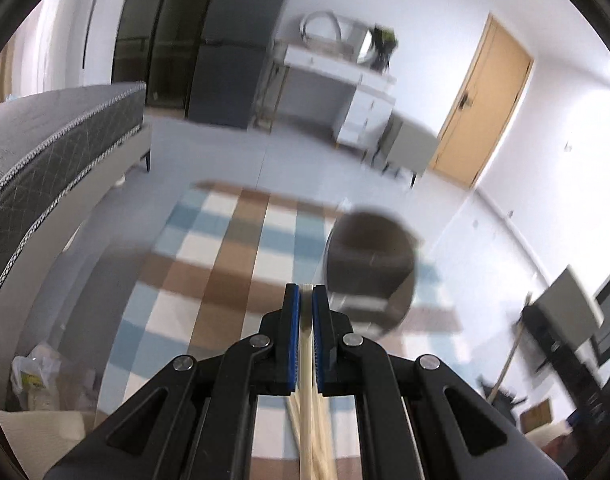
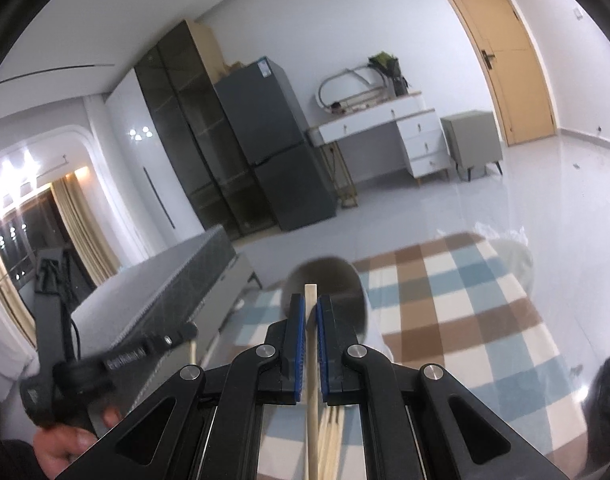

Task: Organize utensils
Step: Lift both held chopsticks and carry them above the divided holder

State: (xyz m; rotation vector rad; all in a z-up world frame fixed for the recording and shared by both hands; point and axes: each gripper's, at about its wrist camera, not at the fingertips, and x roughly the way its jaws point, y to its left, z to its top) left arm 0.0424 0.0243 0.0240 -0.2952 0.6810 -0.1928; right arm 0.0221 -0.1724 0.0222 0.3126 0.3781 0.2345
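Bedroom with pale tiled floor [image 2: 545, 184]; dark quilted bed [image 1: 53, 152] on the left, dark tall refrigerator [image 2: 273, 140] and glass-fronted cabinet [image 2: 185, 128] far back, white dressing desk [image 2: 389, 136] with oval mirror beside them, tan door [image 2: 501, 52] far right. Checked cloth [image 2: 457, 312] in blue, brown and cream over the glass surface [image 1: 117, 280] below, floor visible through it. Dark round utensil holder [image 1: 369, 268] standing on that cloth, blurred, just past the fingertips in both views.

Left hand-held gripper [image 1: 306, 294] clamped on a pale wooden chopstick [image 1: 306, 360], blue pads pressed to either side, stick running back toward the camera; more loose pale chopsticks [image 1: 325, 432] lying on the cloth beneath. Same tool seen from the right wrist at lower left, a hand [image 2: 65, 448] around its grip.

Right hand-held gripper [image 2: 310, 304] clamped on another wooden chopstick [image 2: 311, 344], square tip poking out past the pads in front of the holder; a few chopsticks lying below.
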